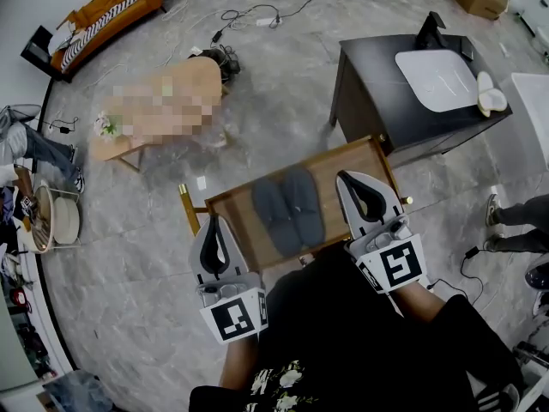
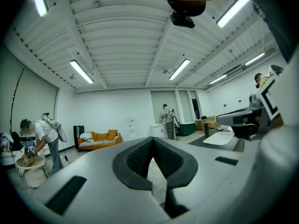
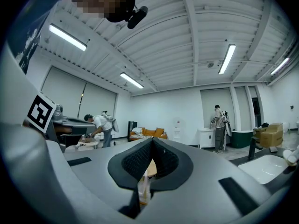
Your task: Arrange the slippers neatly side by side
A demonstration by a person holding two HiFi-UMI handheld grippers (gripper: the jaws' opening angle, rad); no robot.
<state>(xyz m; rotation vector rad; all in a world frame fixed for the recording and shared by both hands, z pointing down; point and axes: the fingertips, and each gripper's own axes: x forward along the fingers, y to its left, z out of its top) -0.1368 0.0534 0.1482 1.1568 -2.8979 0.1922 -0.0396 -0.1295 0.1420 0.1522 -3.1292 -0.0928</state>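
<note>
Two dark grey slippers, one (image 1: 268, 211) beside the other (image 1: 303, 202), lie close together with toes pointing the same way on a low wooden table (image 1: 343, 154) in the head view. My left gripper (image 1: 214, 223) is held at the table's near left corner, shut and empty. My right gripper (image 1: 352, 178) hovers over the table's right part, to the right of the slippers, shut with nothing in it. The left gripper view shows its jaws (image 2: 153, 149) closed and pointing level across the room; the right gripper view shows the same (image 3: 151, 146). Neither gripper touches a slipper.
A dark cabinet (image 1: 377, 101) carrying a white tray (image 1: 437, 80) stands behind the table at right. A round wooden table (image 1: 184, 75), an orange sofa (image 1: 107, 11) and floor cables (image 1: 249, 15) lie further off. A person's legs (image 1: 515, 213) are at the right edge.
</note>
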